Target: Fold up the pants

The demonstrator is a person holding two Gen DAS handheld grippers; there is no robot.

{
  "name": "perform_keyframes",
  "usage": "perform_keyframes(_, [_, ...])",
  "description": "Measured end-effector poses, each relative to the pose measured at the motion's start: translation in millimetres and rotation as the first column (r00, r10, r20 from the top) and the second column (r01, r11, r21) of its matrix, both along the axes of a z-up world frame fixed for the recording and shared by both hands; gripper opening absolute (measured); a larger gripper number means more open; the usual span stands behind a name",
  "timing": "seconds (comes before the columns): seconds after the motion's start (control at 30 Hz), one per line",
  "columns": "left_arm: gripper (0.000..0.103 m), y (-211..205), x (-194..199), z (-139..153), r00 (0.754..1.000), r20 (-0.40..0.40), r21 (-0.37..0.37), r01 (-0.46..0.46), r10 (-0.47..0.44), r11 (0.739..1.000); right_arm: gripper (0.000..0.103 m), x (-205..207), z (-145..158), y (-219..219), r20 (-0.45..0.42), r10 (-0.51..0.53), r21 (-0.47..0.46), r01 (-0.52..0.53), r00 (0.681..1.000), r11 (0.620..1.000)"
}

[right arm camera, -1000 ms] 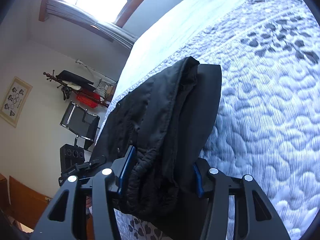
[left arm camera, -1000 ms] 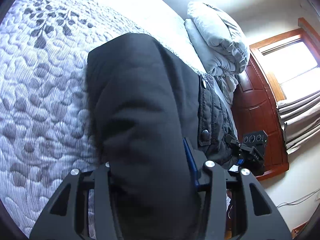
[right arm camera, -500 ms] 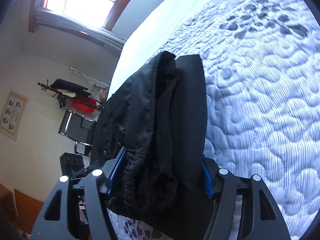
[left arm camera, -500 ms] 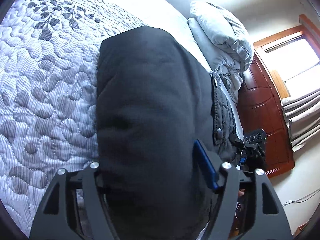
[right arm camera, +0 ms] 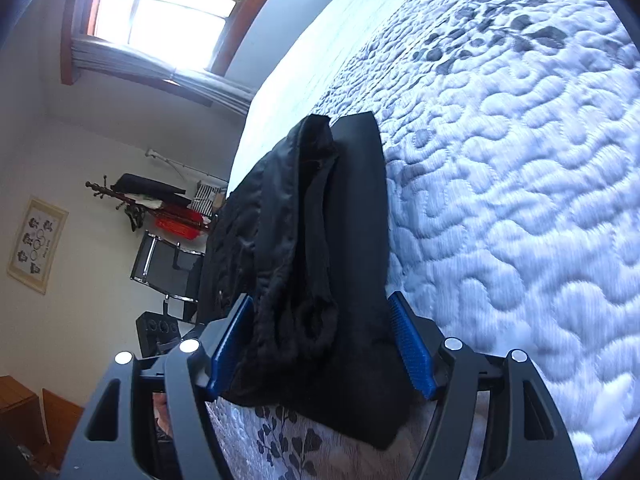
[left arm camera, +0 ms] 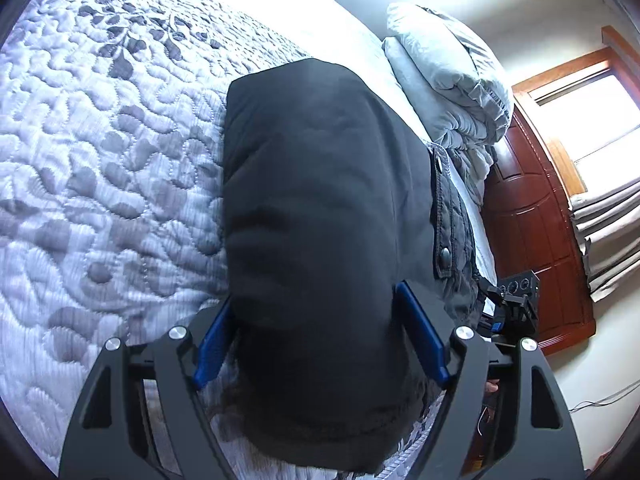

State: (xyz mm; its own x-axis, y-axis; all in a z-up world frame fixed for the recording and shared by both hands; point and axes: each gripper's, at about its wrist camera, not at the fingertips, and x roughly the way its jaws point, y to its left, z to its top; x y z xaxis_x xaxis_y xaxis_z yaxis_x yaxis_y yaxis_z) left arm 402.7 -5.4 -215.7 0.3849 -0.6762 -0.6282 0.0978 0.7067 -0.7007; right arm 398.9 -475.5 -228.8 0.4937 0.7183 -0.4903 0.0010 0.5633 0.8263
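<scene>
Both grippers are flanking folded black pants on a quilted bed.

The left gripper (left arm camera: 320,340) is standing with blue fingers (left arm camera: 420,336) spread around the pants (left arm camera: 320,200), which are hiding the fingertips; the right gripper (right arm camera: 320,352) is likewise spread, and whether its pads (right arm camera: 412,352) are pressing cloth is hard to tell. The pants are lying on the quilt (left arm camera: 100,160), partly blocking a dark jacket (left arm camera: 452,220) beside grey bedding (left arm camera: 444,80).

Open quilt (left arm camera: 100,184) leftward, folded duvet (left arm camera: 448,92) and jacket (left arm camera: 452,224) blocking right.
</scene>
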Motion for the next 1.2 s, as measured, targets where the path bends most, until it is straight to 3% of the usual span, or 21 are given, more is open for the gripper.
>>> perform_keyframes(0.2, [0.080,6.3,-14.3,9.5,1.000,0.010,0.043,-0.020,0.020,0.999,0.070,-19.2,5.1,-15.2,0.000,-0.025,-0.032,0.025,1.000,0.999])
perform_keyframes(0.3, [0.085,5.5,-24.6,20.8,0.998,0.039,0.100,-0.050,0.046,0.994,0.070,-30.6,18.5,-13.9,0.014,-0.037,-0.106,0.038,0.999,0.994])
perform_keyframes(0.37, [0.085,4.1,-38.8,36.8,0.992,0.103,0.177,-0.091,0.073,0.980,0.070,-42.1,35.5,-9.0,0.054,-0.047,-0.190,0.056,0.997,0.980])
perform_keyframes(0.43, [0.085,1.7,-50.6,55.3,0.981,0.173,0.211,-0.123,0.086,0.970,0.070,-53.9,54.0,1.3,0.110,-0.032,-0.214,0.055,0.993,0.975])
perform_keyframes(0.53, [0.088,-8.5,-66.1,87.0,0.962,0.261,0.134,-0.116,0.078,0.984,0.070,-63.0,80.1,21.7,0.189,0.011,-0.178,0.023,0.982,0.984])
perform_keyframes(0.63, [0.088,-33.0,-68.8,101.8,0.965,0.260,0.085,-0.058,0.034,0.995,0.070,-62.4,93.3,47.5,0.227,0.059,-0.136,-0.028,0.972,0.990])
perform_keyframes(0.7, [0.089,-48.9,-68.9,102.3,0.967,0.257,0.063,-0.017,0.000,0.998,0.070,-57.2,96.7,67.2,0.232,0.079,-0.141,-0.047,0.970,0.989])
perform_keyframes(0.83, [0.089,-75.7,-65.6,79.1,0.975,0.211,0.109,0.042,-0.065,0.993,0.070,-48.1,79.4,86.3,0.178,0.096,-0.160,-0.067,0.979,0.985])
perform_keyframes(0.97, [0.089,-79.2,-63.1,56.4,0.982,0.174,0.124,0.048,-0.070,0.991,0.067,-40.8,55.4,86.2,0.105,0.086,-0.174,-0.067,0.991,0.982])
perform_keyframes(1.2, [0.089,-86.4,-58.3,46.3,0.981,0.165,0.159,0.077,-0.103,0.984,0.067,-43.1,51.3,96.6,0.083,0.097,-0.223,-0.076,0.992,0.972])
